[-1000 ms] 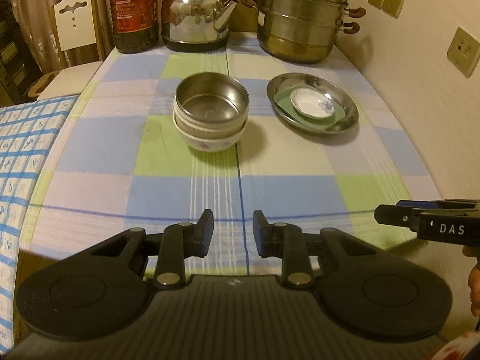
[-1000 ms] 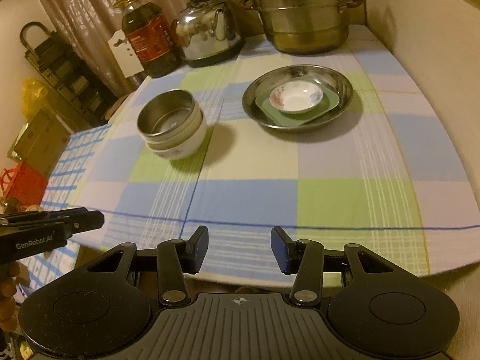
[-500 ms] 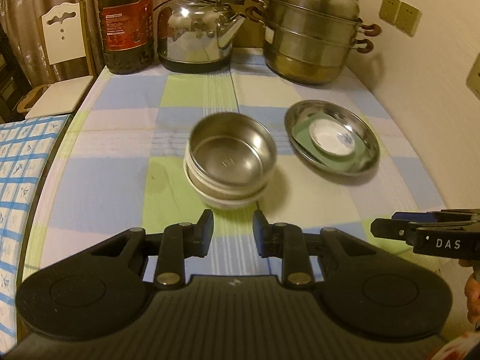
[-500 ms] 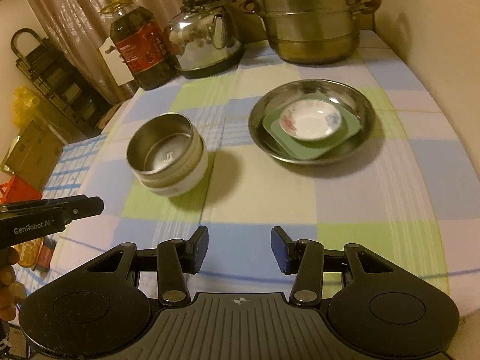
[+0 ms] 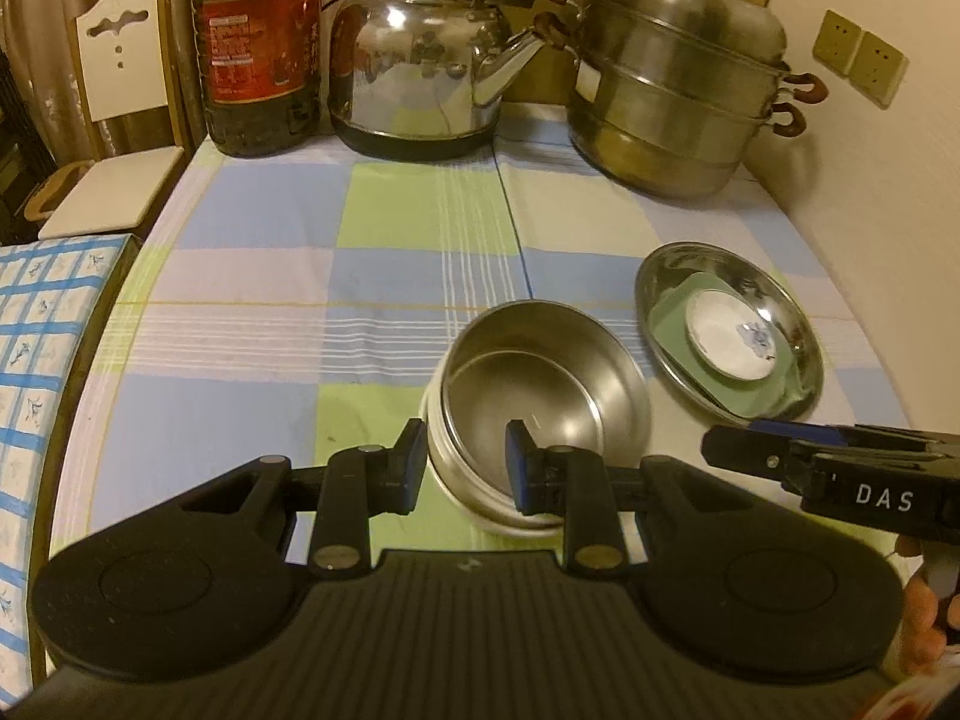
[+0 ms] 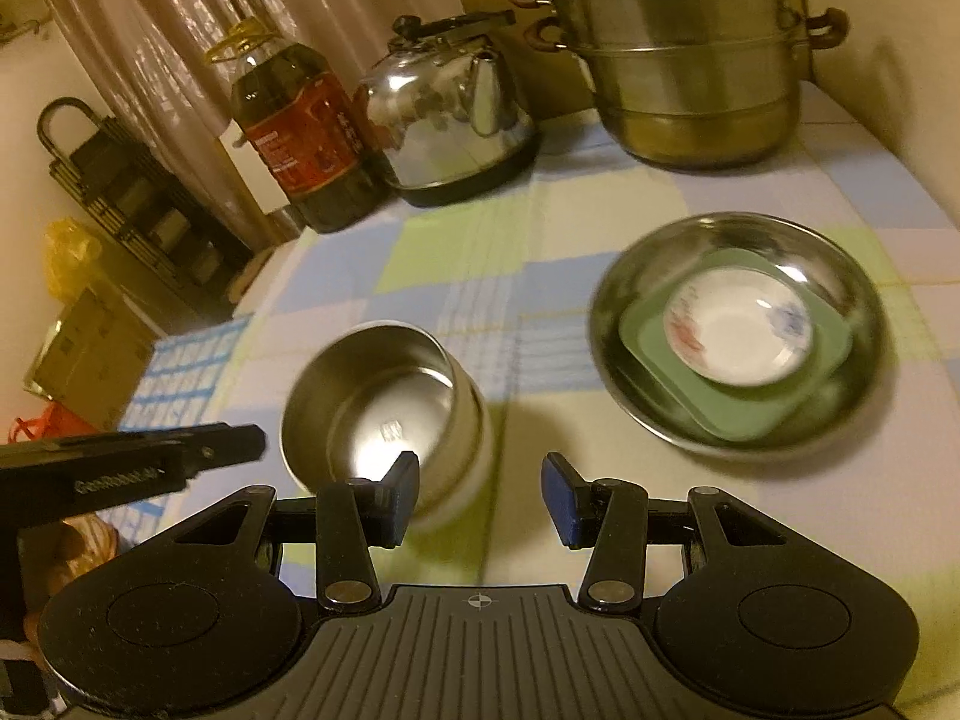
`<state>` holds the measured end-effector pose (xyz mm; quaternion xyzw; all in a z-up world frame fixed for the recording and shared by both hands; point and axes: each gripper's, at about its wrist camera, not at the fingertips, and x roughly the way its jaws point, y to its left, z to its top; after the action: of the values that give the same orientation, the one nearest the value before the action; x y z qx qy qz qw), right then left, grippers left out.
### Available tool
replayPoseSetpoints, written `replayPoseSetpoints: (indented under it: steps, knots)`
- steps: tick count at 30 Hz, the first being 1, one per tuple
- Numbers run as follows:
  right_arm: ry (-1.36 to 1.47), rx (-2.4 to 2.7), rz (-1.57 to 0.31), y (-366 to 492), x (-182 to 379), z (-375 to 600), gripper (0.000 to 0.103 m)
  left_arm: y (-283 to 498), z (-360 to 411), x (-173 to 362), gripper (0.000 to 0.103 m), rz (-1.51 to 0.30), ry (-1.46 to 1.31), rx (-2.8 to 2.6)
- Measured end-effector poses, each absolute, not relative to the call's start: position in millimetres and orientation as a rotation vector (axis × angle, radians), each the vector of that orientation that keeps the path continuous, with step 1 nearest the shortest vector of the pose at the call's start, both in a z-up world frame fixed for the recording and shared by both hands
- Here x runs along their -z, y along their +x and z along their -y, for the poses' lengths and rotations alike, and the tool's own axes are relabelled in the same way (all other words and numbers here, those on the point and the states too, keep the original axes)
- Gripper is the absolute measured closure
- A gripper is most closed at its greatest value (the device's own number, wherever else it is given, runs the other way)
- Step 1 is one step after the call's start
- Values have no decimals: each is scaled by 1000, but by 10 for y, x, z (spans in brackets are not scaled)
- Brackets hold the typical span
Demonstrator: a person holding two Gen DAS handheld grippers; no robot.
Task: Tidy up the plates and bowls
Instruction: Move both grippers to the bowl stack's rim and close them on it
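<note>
- The left gripper [image 5: 465, 461] is hovering over the near rim of the steel bowl [image 5: 543, 387], its jaws standing partly apart; one pad is sitting outside the wall and the other inside, and neither is visibly pressing on the metal.
- The steel bowl is nesting inside a white bowl [image 5: 510, 522], and the stack is sitting on the checked cloth of the surface [image 5: 252, 330].
- The right gripper [image 6: 480, 495] is pointing down at the cloth just beside the stack, its jaws standing about halfway apart with nothing between them.
- In the right wrist view, the left pad of that gripper is showing in front of the steel bowl's side [image 6: 384, 396]; whether it is touching cannot be told.
- Beside the bowls, a round steel plate [image 6: 852, 312] is lying flat and carrying a square green plate [image 6: 720, 414], which is in turn carrying a small white saucer [image 6: 738, 333] with painted flowers.
- The plate stack and the bowl stack are sitting near each other but apart.
- At the back of the surface, an oil bottle [image 5: 255, 48], a steel kettle [image 5: 420, 66] and a tiered steamer pot [image 5: 672, 96] are standing in a row.
- A white chair [image 5: 120, 120] is standing beyond the surface's edge, in front of curtains [image 6: 150, 18].
</note>
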<state>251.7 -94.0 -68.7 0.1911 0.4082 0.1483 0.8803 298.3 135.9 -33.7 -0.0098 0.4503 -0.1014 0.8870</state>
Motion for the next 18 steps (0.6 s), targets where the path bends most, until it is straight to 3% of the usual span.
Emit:
replayPoseSetpoints:
  steps: [8,18]
  knots:
    - [425,-322,-835,2818,833,826,57,3232,-1374,481,79,-972,-27,223]
    - [427,-324,-885,2992,1005,778,69,3387,-1333,621,87,-1003,-3,250]
